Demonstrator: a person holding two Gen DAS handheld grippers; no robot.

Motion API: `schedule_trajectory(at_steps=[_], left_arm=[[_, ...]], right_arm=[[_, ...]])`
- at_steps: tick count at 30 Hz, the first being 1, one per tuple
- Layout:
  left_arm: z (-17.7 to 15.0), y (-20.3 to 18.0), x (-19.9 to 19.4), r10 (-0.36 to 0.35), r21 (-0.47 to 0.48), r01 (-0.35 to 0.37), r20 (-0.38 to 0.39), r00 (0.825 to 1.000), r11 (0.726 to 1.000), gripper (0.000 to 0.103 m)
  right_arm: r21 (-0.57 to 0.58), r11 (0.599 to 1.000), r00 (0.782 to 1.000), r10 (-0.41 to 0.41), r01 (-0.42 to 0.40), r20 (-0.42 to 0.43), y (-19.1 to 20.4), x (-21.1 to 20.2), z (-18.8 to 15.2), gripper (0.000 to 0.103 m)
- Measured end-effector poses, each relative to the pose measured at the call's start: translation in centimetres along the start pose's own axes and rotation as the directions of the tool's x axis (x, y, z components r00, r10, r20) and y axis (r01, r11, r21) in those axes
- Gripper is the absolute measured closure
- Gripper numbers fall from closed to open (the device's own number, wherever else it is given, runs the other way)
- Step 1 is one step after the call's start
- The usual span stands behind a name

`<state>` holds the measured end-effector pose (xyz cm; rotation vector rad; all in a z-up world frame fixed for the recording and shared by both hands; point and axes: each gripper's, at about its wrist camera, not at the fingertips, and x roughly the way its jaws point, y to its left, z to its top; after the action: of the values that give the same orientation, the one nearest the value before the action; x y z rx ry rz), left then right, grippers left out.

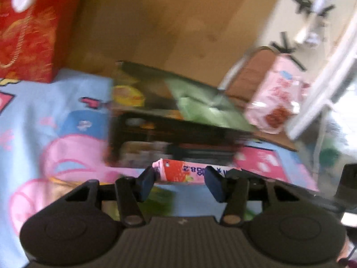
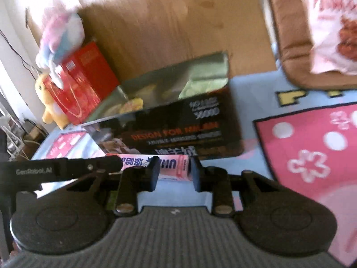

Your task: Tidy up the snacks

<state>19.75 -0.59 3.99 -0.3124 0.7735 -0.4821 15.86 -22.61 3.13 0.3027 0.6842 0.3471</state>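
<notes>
Two blue-padded fingers of your left gripper (image 1: 179,182) stand apart in the left wrist view, with the long pink strawberry-print snack carton (image 1: 191,171) lying crosswise just beyond the tips; whether the pads press it you cannot tell through the blur. The carton sits just in front of the black rectangular cardboard box (image 1: 174,131) holding green and yellow packets, which rests on the light blue cartoon-print cloth (image 1: 44,116). Open cloth lies to your left. A red gold-patterned gift box (image 1: 26,33) stands at the far left corner. To the right, a pink plastic snack bag (image 1: 276,98) leans on a brown cushioned seat (image 1: 252,73) beyond the cloth edge, over wood floor.

From the right wrist, your right gripper (image 2: 174,172) has its fingers on either side of the carton's (image 2: 171,167) end, narrowly spaced; contact is unclear. The black body of the left gripper (image 2: 60,169) reaches in from the left beside it. Ahead stands the black box (image 2: 178,120) with orange lettering. Bare cloth (image 2: 252,89) spreads rightward. A yellow plush toy (image 2: 48,102) sits far left by the red box (image 2: 84,78).
</notes>
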Motion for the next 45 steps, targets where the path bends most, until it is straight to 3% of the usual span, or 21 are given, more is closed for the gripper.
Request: schedule_trajectory(at_steps=[7, 14, 23, 45], left_arm=[[-2.7, -8.0, -1.1, -0.136, 0.121, 0.139, -0.034, 0.99, 0.983, 0.049], [-8.9, -12.1, -2.3, -0.193, 0.181, 0.214, -0.127, 0.973, 0.96, 0.045], [-13.2, -11.4, -1.5, -0.142, 0.162, 0.18, -0.222, 0.965, 0.97, 0.045], [-13.0, -10.4, -1.9, -0.12, 0.202, 0.156, -0.181, 0.976, 0.967, 0.036]], right_arm=[[0.026, 0.991, 0.977, -0.134, 0.132, 0.168, -1.7, -10.4, -3.0, 0.07], [0.118, 0.977, 0.963, -0.198, 0.179, 0.181, -3.5, -16.3, -7.9, 0.07], [0.165, 0.967, 0.971, -0.211, 0.191, 0.113, -4.7, -15.7, -12.1, 0.07], [0.028, 0.988, 0.983, -0.151, 0.149, 0.103, -3.0, -15.0, -13.2, 0.06]])
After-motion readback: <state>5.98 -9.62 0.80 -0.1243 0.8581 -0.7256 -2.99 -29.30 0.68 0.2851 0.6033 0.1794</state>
